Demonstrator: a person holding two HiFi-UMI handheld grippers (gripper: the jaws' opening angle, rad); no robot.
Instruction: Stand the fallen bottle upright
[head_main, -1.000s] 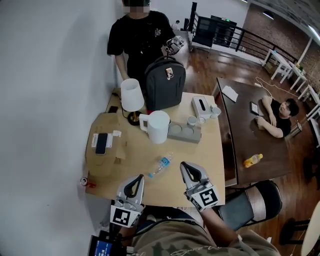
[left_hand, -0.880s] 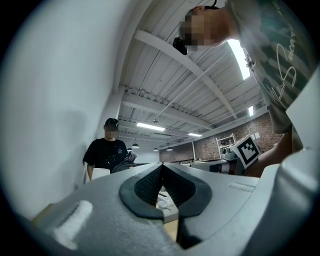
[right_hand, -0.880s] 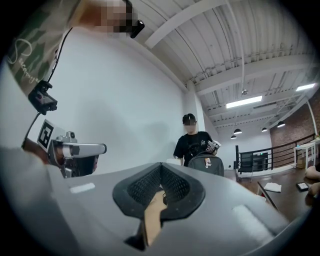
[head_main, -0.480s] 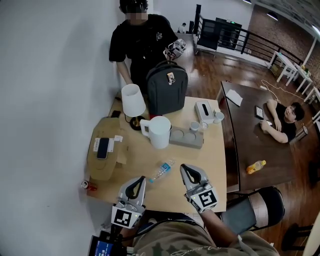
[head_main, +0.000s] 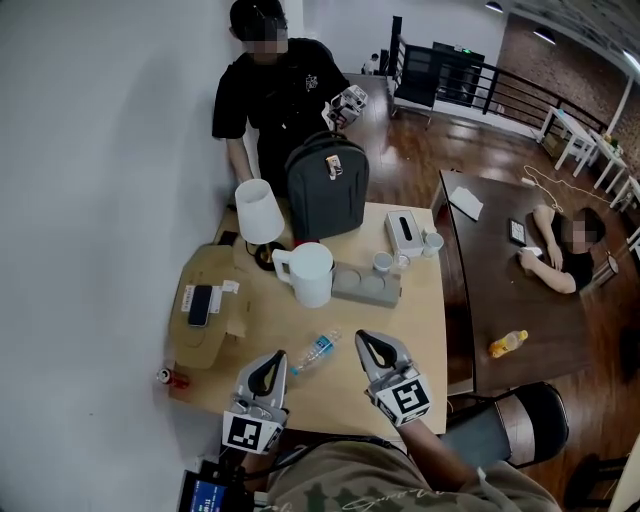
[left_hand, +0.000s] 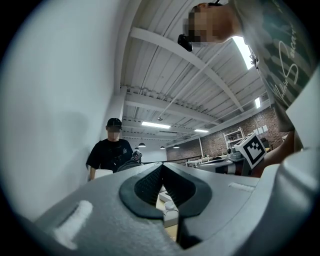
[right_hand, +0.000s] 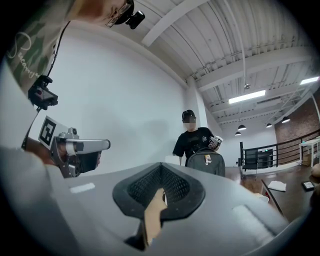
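Observation:
A clear plastic bottle (head_main: 314, 350) with a blue label lies on its side on the light wooden table (head_main: 415, 310), near the front edge. It rests between my two grippers and slightly beyond their tips. My left gripper (head_main: 274, 359) is just left of the bottle's base end, its jaws closed tip to tip with nothing in them (left_hand: 161, 167). My right gripper (head_main: 366, 339) sits a little right of the bottle, also shut and empty (right_hand: 161, 167). Neither gripper touches the bottle.
Farther back stand a white jug (head_main: 310, 273), a white lamp (head_main: 258, 211), a grey backpack (head_main: 327, 186), a grey tray with cups (head_main: 365, 287) and a tissue box (head_main: 403, 232). A tan bag (head_main: 205, 320) and a red can (head_main: 170, 378) lie left. A person (head_main: 275, 90) stands behind.
Both grippers have edged forward over the table, so the lying bottle is now closer to their tips. Both stayed shut. The bottle has not moved on the table.

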